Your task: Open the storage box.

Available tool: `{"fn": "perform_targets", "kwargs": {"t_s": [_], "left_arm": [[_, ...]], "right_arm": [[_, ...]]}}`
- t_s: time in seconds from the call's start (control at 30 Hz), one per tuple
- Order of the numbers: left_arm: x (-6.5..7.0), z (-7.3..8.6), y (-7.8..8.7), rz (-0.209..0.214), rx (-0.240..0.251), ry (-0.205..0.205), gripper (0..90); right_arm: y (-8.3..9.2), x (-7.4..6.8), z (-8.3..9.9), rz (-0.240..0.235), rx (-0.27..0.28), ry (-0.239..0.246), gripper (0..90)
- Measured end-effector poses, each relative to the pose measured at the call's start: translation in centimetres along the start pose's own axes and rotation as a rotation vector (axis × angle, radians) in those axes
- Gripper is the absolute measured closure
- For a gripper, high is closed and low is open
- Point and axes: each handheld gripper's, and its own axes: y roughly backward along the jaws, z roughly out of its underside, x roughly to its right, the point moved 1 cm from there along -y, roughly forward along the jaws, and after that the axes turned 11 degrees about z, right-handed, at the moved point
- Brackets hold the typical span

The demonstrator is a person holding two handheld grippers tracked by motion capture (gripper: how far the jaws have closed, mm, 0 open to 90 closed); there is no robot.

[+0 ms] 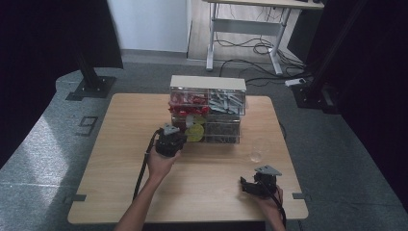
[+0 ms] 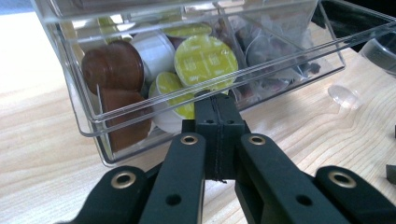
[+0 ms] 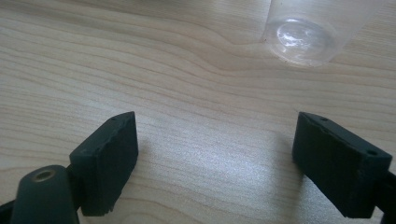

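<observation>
Left gripper (image 2: 217, 105), jaws pressed together, tips at the front lip of the clear drawer (image 2: 140, 112). Its own view reveals round coffee capsules (image 2: 205, 58), green, brown and white foil. In the high view the drawer sits at twelve o'clock on the pale wood-grain table (image 1: 115, 163), grey carpet around. Right gripper (image 3: 215, 154) at five o'clock, jaws wide, holding nothing; a clear plastic cup (image 3: 303, 39) stands beyond.
</observation>
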Motion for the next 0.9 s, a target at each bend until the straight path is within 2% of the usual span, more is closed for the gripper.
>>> {"fn": "perform_targets", "kwargs": {"t_s": [0.57,0.9], "left_arm": [[0.1,-1.9,0.9,-0.004,0.027,-0.002,90.0],[-0.4,-3.4,1.2,-0.005,0.051,0.008,90.0]], "right_arm": [[0.0,0.0,0.0,0.001,0.001,-0.001,14.6],[0.0,0.0,0.0,0.002,0.001,-0.003,14.6]]}}
